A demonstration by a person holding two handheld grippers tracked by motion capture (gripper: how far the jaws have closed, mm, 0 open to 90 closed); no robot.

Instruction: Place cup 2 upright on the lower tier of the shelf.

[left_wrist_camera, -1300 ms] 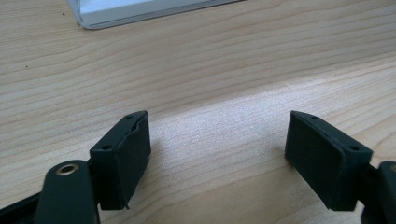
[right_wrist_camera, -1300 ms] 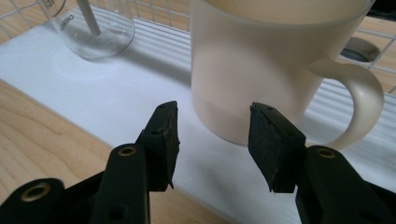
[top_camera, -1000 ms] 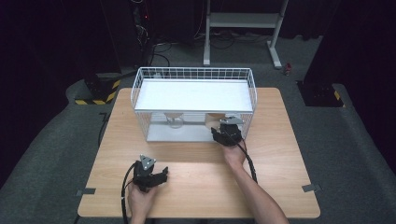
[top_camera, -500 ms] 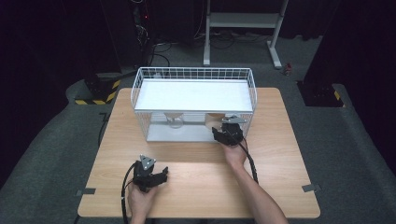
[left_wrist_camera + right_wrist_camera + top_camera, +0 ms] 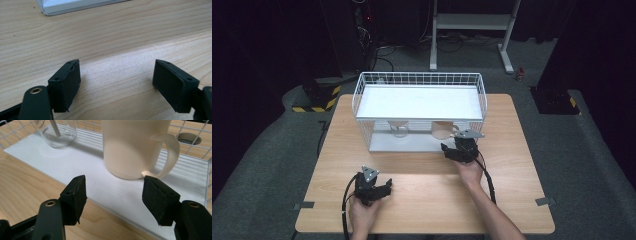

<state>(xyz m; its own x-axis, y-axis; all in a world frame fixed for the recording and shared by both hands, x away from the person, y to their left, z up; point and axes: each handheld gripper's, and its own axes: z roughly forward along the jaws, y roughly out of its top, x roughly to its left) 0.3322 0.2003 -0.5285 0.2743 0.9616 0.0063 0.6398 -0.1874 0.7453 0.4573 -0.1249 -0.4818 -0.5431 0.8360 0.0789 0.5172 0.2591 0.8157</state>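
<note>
A cream mug point(image 5: 132, 147) with its handle to the right stands on the white base board point(image 5: 82, 167) of a white wire rack point(image 5: 419, 75). In the high view the mug point(image 5: 443, 130) sits under the rack's upper shelf. My right gripper point(image 5: 115, 195) is just short of the mug. Its jaws have just been opening, and nothing is between them. It shows at the rack's front right corner in the high view point(image 5: 450, 149). My left gripper point(image 5: 384, 189) rests low over the wooden table point(image 5: 422, 200), open and empty point(image 5: 116, 82).
A clear glass flask point(image 5: 58, 135) with a white rod in it stands on the same board, left of the mug point(image 5: 400, 129). The rack's wire walls rise behind and to the right of the mug. Dark floor and a metal stand lie beyond the table.
My right gripper has drawn back a little from the mug and its jaws have spread apart. The mug stays on the board. My left gripper has not moved.
</note>
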